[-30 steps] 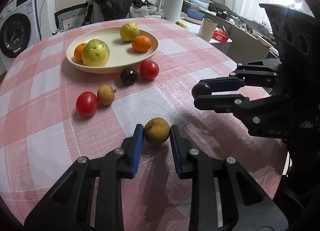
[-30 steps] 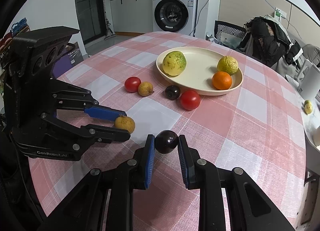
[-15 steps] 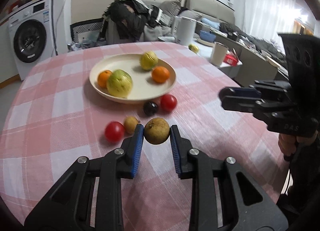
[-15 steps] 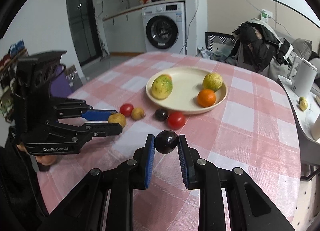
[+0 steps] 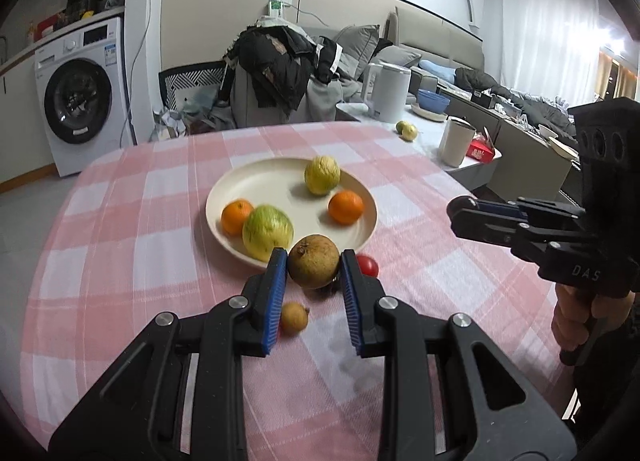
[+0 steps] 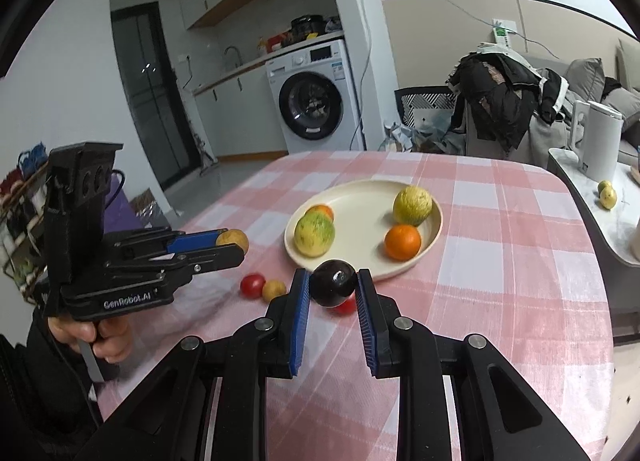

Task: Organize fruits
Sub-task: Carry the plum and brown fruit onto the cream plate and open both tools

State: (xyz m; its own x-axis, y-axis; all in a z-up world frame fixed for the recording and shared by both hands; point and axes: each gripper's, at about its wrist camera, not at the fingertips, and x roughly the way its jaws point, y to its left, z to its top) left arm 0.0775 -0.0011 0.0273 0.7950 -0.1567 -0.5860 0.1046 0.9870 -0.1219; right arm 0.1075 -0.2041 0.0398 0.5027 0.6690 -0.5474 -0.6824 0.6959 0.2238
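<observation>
My left gripper [image 5: 314,267] is shut on a brown round fruit [image 5: 313,261], held well above the table, short of the cream plate [image 5: 240,189]. My right gripper [image 6: 333,285] is shut on a dark purple fruit [image 6: 333,283], also held high in front of the plate [image 6: 360,197]. The plate holds a green-yellow guava [image 5: 267,230], a yellow-green fruit [image 5: 322,174] and two oranges [image 5: 346,207]. On the cloth lie a small tan fruit [image 5: 294,317], a red tomato [image 5: 367,265] and another tomato [image 6: 252,285]. A dark fruit is mostly hidden behind my left fingers.
The round table has a pink and white checked cloth [image 5: 120,241]. A side counter at the right carries a white kettle [image 5: 388,91], a cup [image 5: 454,141] and a small fruit [image 5: 407,130]. A washing machine [image 5: 80,97] and a chair piled with clothes [image 5: 280,69] stand behind.
Both grippers have risen well above the table with their fruits and moved forward toward the plate. The loose fruits on the cloth have not moved.
</observation>
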